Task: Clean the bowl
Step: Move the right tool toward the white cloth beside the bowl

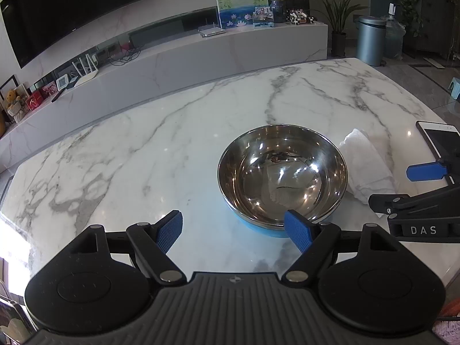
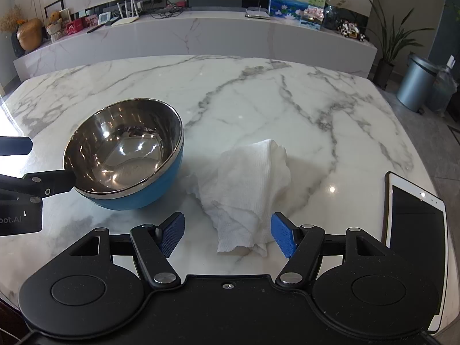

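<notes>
A steel bowl (image 1: 283, 176) with a blue outside stands upright on the marble table (image 1: 143, 149); it also shows in the right wrist view (image 2: 123, 155). A crumpled white paper towel (image 2: 247, 184) lies on the table just right of the bowl, and shows in the left wrist view (image 1: 368, 166). My left gripper (image 1: 234, 231) is open, its right finger at the bowl's near rim, the bowl not between the jaws. My right gripper (image 2: 227, 234) is open, with the towel's near end between its fingers, not clamped.
A white-framed tablet (image 2: 414, 238) lies at the table's right edge, close to my right gripper. A low marble TV bench (image 2: 201, 37) with pictures and routers runs behind the table. A grey bin (image 2: 415, 82) and a plant stand on the floor at the right.
</notes>
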`<action>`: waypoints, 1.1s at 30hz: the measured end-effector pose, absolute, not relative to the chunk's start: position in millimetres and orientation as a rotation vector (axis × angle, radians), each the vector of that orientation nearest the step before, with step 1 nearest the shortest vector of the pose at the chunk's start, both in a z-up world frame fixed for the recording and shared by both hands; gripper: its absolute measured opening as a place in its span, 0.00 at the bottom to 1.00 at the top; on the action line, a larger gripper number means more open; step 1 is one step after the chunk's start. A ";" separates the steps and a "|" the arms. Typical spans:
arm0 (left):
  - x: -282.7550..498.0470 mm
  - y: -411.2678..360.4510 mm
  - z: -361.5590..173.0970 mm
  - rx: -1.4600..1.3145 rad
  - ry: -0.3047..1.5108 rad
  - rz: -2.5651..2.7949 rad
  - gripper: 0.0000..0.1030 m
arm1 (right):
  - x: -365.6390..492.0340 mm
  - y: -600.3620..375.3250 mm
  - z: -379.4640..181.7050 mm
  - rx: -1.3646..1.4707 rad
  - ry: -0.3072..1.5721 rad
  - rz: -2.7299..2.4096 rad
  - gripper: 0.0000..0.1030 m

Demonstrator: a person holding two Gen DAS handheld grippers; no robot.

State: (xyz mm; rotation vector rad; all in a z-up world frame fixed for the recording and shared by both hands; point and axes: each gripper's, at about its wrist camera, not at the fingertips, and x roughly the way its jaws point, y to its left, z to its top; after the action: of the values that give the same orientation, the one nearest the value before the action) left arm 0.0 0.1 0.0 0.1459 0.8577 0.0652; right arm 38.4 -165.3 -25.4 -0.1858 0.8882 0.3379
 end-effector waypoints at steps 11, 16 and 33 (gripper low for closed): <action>-0.5 -1.1 -1.5 0.147 0.859 0.067 0.75 | 38.6 -166.5 -25.4 -0.188 0.889 0.341 0.63; 0.2 1.6 -0.3 0.135 0.863 0.064 0.75 | 39.4 -167.8 -25.4 -0.191 0.889 0.342 0.63; -1.8 -2.1 0.1 0.140 0.876 0.031 0.75 | 34.9 -173.2 -21.8 -0.191 0.883 0.334 0.63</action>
State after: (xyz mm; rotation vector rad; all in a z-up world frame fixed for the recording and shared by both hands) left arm -1.8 -2.1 0.1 0.1404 0.8758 0.0308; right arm 34.9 -173.2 -21.8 -0.1911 0.8826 0.3342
